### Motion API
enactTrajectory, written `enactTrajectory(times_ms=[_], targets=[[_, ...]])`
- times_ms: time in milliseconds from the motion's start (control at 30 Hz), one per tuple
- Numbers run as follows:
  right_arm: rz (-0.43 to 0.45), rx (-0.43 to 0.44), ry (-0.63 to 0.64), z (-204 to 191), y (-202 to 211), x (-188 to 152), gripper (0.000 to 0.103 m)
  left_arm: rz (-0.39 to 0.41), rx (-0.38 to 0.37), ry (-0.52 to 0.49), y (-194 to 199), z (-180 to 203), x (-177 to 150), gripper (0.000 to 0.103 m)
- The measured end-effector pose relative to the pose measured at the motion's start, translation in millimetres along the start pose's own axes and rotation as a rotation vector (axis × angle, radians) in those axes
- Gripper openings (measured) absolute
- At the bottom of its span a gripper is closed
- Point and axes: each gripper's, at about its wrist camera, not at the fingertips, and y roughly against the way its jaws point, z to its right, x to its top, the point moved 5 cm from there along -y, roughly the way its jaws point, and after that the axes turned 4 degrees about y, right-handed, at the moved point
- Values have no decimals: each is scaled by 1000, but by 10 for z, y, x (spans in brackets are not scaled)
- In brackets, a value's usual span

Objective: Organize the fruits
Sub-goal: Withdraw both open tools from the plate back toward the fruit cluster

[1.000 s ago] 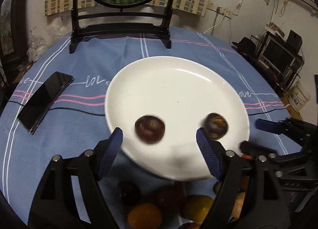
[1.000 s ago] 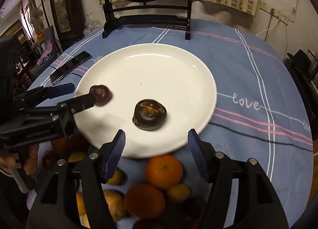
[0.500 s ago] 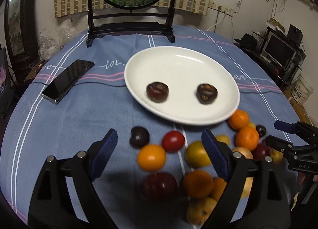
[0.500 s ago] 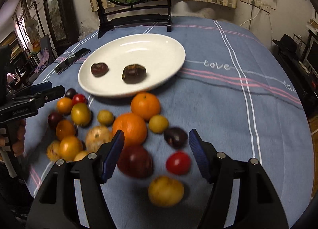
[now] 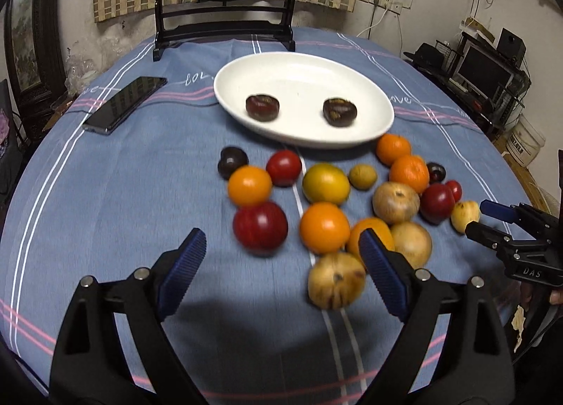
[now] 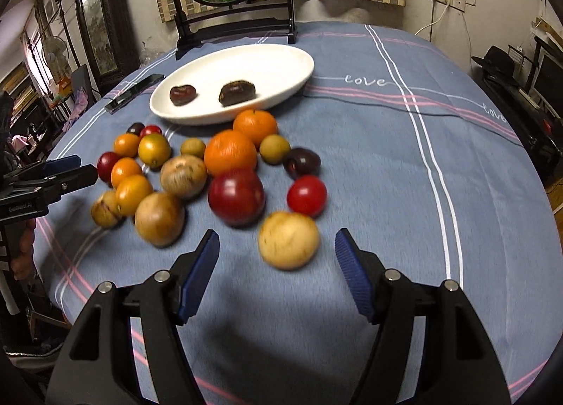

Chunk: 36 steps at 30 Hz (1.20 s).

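Tan fruit (image 6: 288,240) just ahead of empty, wide-apart right gripper (image 6: 276,261) jaws.

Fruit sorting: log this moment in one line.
plate: two dark fruits | pile: on cloth | left claw: open, empty | right claw: open, empty

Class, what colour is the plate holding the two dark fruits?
White. The plate shows best in the left wrist view.

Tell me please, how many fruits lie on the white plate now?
2. Both are dark, on the white plate: the left dark fruit and the right dark fruit, apart from each other. None seems hidden there.
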Motion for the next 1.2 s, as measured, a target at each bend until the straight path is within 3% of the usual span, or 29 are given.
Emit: enactTrajectory(times_ms=[567,967,1100,1200], targets=[[-36,-21,22,-40,-94,-191,69,-54,-6,-57,-48,207,-261,92],[-19,15,15,-36,-72,-187,69,-149,-6,-22,-282,199,-336,92],[-18,21,14,-40,-69,-196,69,-154,-29,-22,-310,211,-337,101],[-21,25,14,-46,-73,-202,69,-146,-13,-47,-334,240,-352,101]])
